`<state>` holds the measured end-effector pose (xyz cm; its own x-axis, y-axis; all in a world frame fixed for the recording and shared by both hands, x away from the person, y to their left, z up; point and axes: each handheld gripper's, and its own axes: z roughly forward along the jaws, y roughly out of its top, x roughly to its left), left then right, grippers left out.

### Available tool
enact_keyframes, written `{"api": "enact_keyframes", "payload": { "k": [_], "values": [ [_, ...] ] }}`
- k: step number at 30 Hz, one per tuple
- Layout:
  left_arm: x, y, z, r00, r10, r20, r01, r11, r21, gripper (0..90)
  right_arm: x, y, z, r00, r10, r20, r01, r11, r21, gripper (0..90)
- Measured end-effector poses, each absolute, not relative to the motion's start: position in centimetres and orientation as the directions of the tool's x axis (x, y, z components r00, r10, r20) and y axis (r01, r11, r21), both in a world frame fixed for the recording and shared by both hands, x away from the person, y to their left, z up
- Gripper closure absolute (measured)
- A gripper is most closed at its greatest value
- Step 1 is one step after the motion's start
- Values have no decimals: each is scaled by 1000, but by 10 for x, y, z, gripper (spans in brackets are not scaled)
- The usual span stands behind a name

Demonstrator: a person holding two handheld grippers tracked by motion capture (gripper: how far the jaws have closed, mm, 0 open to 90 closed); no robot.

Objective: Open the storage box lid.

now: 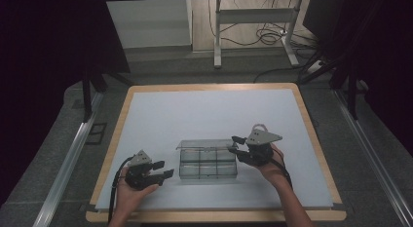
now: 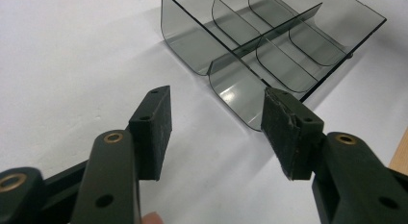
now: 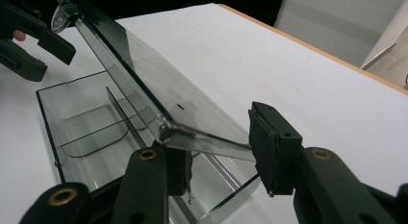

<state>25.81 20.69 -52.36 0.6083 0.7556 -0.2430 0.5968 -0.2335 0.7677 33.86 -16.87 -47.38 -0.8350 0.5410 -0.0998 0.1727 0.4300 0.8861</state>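
Clear box (image 1: pixel 208 163) lid betw. right tool (image 1: pixel 234 144) pads, left tool (image 1: pixel 165 169) beside.

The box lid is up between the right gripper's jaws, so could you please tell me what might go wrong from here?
1. The lid is clear and slick; it could slip off the right gripper and drop shut.
2. The left gripper is open and off the box, so the box may slide or tip.

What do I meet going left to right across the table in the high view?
Left tool → clear divided box → right tool, at the box's raised lid.
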Motion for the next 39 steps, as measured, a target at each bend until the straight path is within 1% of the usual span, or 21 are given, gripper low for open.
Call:
{"api": "enact_keyframes", "payload": {
  "k": [8, 20, 39],
  "values": [
    [259, 213, -526, 582, 773, -253, 617, -217, 757, 447, 342, -170, -470, -831, 549, -96, 174, 420, 891, 629],
    [260, 214, -527, 582, 773, -252, 619, -221, 753, 445, 345, -172, -463, -829, 552, -92, 163, 396, 904, 668],
    [260, 216, -528, 576, 776, -257, 625, -216, 750, 441, 350, -173, -459, -822, 560, -98, 158, 391, 907, 700]
  ]
}}
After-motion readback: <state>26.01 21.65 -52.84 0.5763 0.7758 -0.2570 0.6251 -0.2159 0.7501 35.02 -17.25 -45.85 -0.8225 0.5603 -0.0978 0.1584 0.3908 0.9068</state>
